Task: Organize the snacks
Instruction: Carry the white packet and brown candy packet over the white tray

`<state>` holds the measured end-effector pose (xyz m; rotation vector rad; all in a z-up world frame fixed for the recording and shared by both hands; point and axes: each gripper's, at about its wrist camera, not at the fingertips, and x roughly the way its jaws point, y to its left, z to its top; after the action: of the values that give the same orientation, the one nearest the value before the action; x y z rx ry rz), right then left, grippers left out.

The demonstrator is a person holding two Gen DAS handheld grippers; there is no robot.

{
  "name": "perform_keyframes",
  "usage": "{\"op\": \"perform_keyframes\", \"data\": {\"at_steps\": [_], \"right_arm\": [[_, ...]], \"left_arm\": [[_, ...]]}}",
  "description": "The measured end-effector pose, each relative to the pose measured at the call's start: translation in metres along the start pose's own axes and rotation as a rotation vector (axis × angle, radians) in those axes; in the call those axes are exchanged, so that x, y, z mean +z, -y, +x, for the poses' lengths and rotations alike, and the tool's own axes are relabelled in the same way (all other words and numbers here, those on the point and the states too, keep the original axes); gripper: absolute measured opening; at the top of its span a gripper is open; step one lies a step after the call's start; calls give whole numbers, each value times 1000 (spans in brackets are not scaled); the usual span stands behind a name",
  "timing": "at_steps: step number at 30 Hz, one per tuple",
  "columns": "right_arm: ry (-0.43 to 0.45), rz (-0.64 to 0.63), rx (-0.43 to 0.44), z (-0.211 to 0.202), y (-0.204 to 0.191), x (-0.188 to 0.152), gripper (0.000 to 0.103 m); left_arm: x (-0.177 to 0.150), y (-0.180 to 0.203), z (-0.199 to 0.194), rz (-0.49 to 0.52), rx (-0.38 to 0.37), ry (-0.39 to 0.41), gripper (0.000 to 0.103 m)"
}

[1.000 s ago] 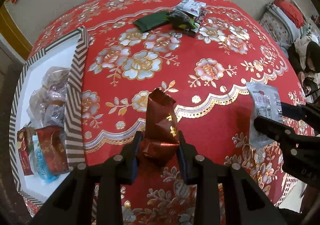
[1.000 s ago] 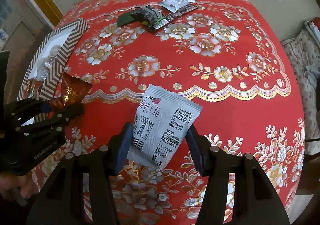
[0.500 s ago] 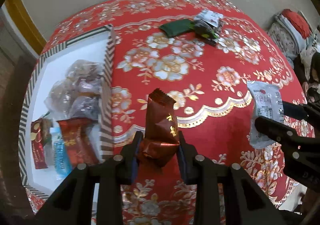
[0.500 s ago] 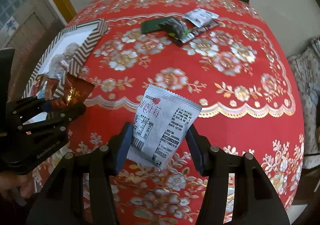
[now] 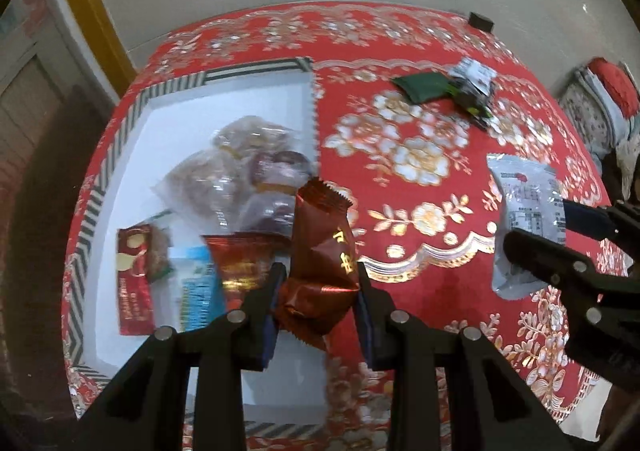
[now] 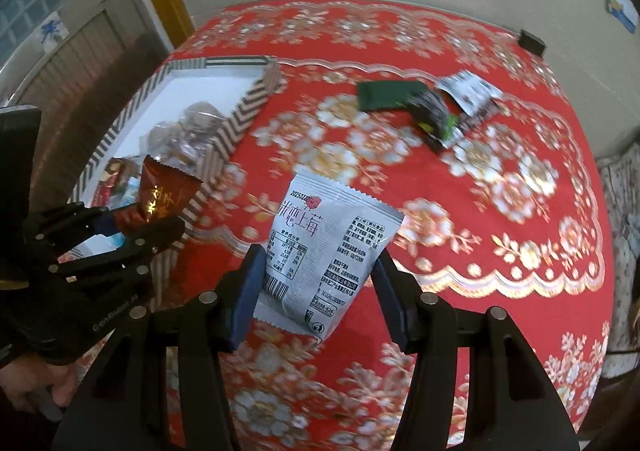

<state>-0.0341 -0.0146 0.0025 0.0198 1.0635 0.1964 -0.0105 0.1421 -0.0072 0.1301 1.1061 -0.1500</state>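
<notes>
A round table under a red floral tablecloth (image 5: 420,211) fills both views, and at its left side sits a white tray with a black-and-white zigzag rim (image 5: 132,119). The tray already holds a heap of clear-wrapped snacks (image 5: 240,175), a small red packet (image 5: 134,279), a blue-and-white packet (image 5: 198,283) and a red-gold packet (image 5: 244,259), so most of its near half is taken up while the far corner is bare white. Across the table lies a loose cluster: a dark green packet (image 6: 386,95), a black packet with green print (image 6: 434,119) and a small white sachet (image 6: 468,89), all close together and well apart from the tray. A small black block (image 6: 531,43) sits at the table's far edge by the wall. The left gripper (image 5: 318,291) is clamped narrowly on a brown-red wrapper with gold characters (image 5: 324,247), which stands upright between the pads and hangs over the tray's right-hand rim, above the red-gold packet. The right gripper (image 6: 320,287) is closed at a medium width on a white pouch with a strawberry and printed text (image 6: 328,247), gripped by its lower sides and held above the tablecloth, to the right of the tray. A hand (image 6: 32,391) shows under the left gripper in the right wrist view.
</notes>
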Motion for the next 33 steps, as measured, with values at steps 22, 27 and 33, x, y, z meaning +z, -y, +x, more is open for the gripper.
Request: {"op": "perform_keyframes", "data": {"at_steps": [22, 27, 33], "right_arm": [[11, -83, 60, 18, -88, 57, 54], [-24, -84, 87, 37, -99, 73, 54], [-80, -60, 125, 64, -105, 98, 54]], "left_arm": [[11, -109, 5, -201, 48, 26, 35], [18, -124, 10, -204, 65, 28, 35], [32, -131, 26, -169, 79, -2, 35]]}}
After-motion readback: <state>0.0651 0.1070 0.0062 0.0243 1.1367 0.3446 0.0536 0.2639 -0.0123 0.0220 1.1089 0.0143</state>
